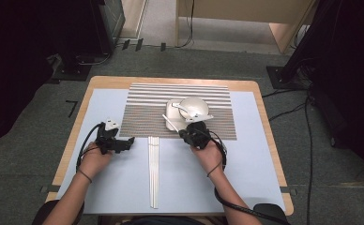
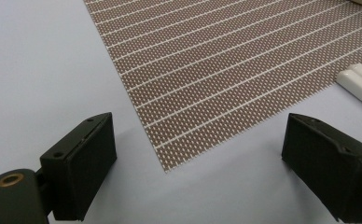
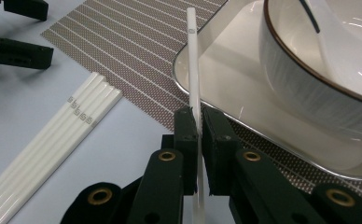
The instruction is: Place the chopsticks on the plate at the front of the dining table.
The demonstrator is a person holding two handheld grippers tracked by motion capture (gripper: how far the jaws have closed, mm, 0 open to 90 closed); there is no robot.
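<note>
The right gripper view shows the right claw (image 3: 199, 126) clamped on one white chopstick (image 3: 193, 65), its tip leaning over the tray (image 3: 244, 93) rim beside the bowl (image 3: 309, 84). In the high view, the left claw (image 1: 128, 141) stands wide and empty at the placemat's (image 1: 142, 117) near corner, left of the tray.

A staged recording space, lab or office in kind. A small wooden table (image 1: 260, 93) under a pale sheet stands on grey carpet (image 1: 25, 154), set with a striped placemat (image 1: 142, 112) as a mock dining place. Black equipment stands (image 1: 302, 61) flank it, cables (image 1: 288, 112) trail across the floor, and light wooden furniture (image 1: 236, 14) stands behind.
</note>
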